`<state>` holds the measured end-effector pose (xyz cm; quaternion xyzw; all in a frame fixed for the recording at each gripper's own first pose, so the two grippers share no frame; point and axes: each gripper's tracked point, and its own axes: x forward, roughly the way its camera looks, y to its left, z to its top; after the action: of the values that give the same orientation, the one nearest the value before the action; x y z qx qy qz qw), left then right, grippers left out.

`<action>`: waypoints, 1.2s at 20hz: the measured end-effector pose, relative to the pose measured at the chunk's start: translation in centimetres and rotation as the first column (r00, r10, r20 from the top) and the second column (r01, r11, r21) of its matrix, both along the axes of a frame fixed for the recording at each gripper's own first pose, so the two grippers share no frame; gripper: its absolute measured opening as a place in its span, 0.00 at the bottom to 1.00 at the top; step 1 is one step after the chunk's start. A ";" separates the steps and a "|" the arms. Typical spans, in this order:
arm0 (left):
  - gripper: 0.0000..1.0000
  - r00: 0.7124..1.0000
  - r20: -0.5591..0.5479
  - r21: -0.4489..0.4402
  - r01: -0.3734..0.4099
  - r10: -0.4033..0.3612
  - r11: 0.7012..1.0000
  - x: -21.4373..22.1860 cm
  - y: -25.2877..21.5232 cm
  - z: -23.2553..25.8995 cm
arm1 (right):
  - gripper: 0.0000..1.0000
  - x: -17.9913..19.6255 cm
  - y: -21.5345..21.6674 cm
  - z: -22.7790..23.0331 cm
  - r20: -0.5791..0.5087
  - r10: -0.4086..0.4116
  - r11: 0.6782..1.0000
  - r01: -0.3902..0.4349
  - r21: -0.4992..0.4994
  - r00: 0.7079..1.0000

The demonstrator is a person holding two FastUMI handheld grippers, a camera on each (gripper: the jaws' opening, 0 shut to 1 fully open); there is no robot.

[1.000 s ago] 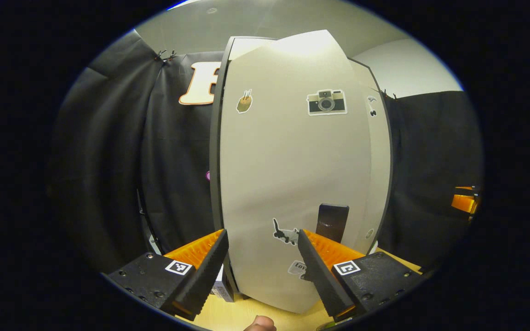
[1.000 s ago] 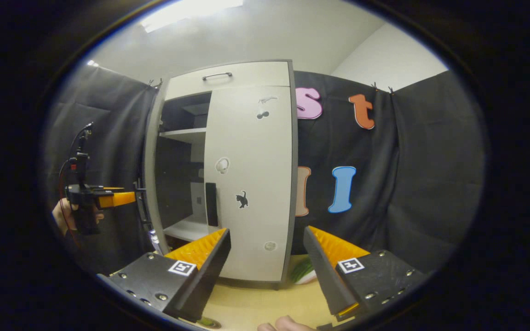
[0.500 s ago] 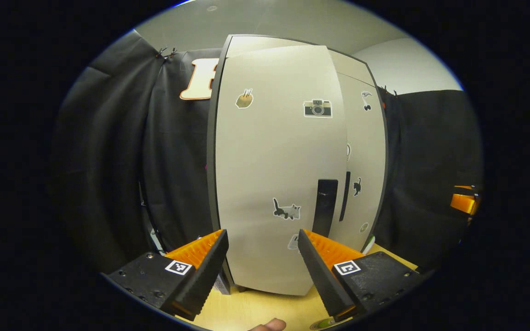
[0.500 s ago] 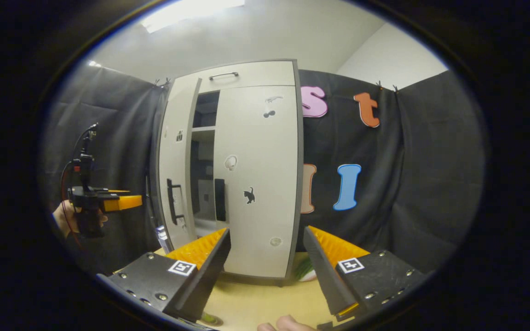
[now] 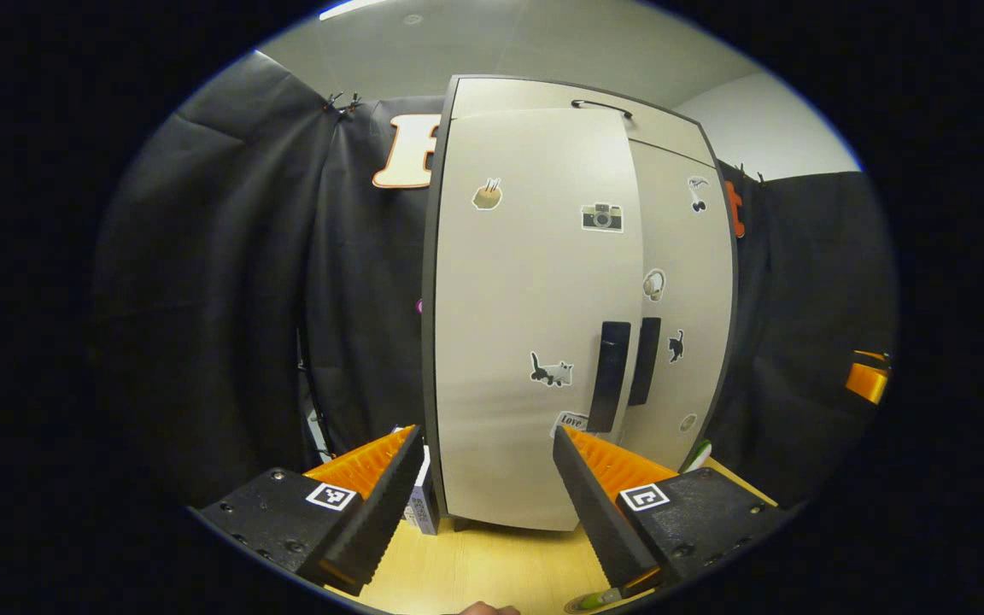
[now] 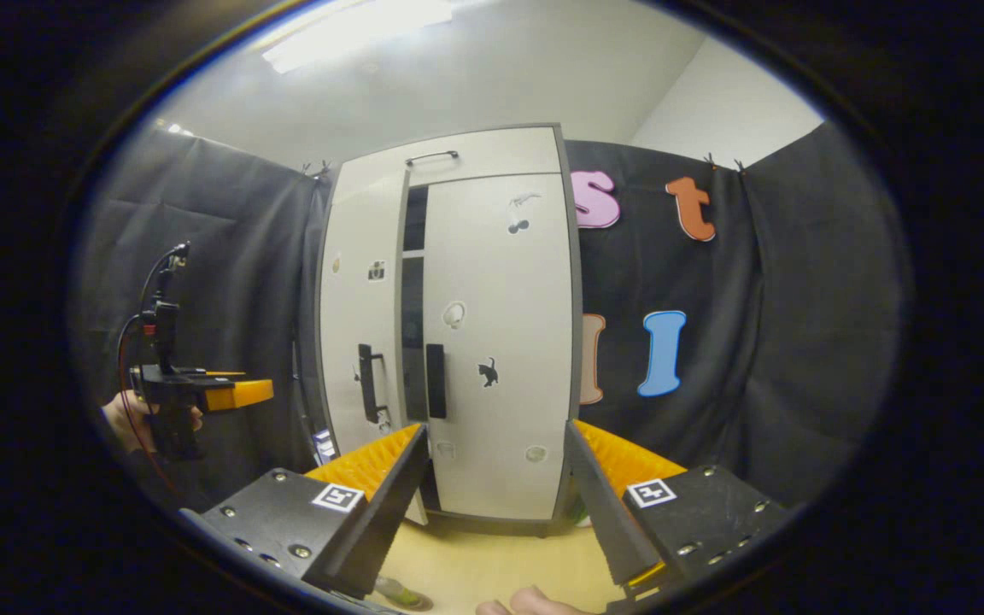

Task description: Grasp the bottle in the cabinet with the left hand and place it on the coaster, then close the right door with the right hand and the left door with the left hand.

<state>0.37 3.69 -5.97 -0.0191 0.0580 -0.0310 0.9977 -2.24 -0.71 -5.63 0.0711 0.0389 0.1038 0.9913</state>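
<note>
Nearly done, by the look of it. Closest in the left gripper view, the left gripper (image 5: pixel 485 478) has its jaws spread with nothing between them, above the light wooden tabletop (image 5: pixel 492 576). Just past its fingertips stands the cabinet (image 5: pixel 582 299), its left door (image 5: pixel 535 290) almost flush beside the right door (image 5: pixel 684 290), the two dark handles (image 5: pixel 626 374) side by side. A greenish rim (image 5: pixel 590 603) at the bottom edge under that gripper's right finger may be the bottle or the coaster; I cannot tell which. In the right gripper view, the right gripper (image 6: pixel 496 487) is likewise spread and empty, and beyond it a thin dark gap (image 6: pixel 412 333) separates the doors. Judging from this, the left door's closing is in hand; the next move calls for a gentle final push on it near its handle.
</note>
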 end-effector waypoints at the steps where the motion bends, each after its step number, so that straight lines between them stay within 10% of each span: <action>1: 0.93 1.000 0.008 -0.003 -0.004 0.004 1.000 -0.4 -0.2 0.0 | 0.96 -0.3 0.4 -0.3 0.001 0.006 1.000 -0.006 -0.005 1.000; 9: 0.94 0.999 0.032 -0.046 -0.036 0.037 0.998 0.2 2.0 0.2 | 0.96 -0.5 3.2 0.7 0.003 -0.036 0.999 0.035 0.018 0.999; 16: 0.96 0.992 0.065 -0.073 0.113 -0.109 0.991 1.8 2.3 1.7 | 0.96 -0.3 5.6 3.1 -0.029 -0.058 0.988 0.061 0.140 0.998; 24: 0.96 0.986 0.063 -0.078 0.159 -0.154 0.984 2.3 2.0 0.8 | 0.96 0.1 6.4 2.5 -0.033 -0.148 0.988 0.149 0.049 0.988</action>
<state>2.67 5.66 -5.17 -0.0550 0.0297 -0.1123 0.9917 -2.13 5.72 -3.15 0.1009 0.0452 0.0295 0.9934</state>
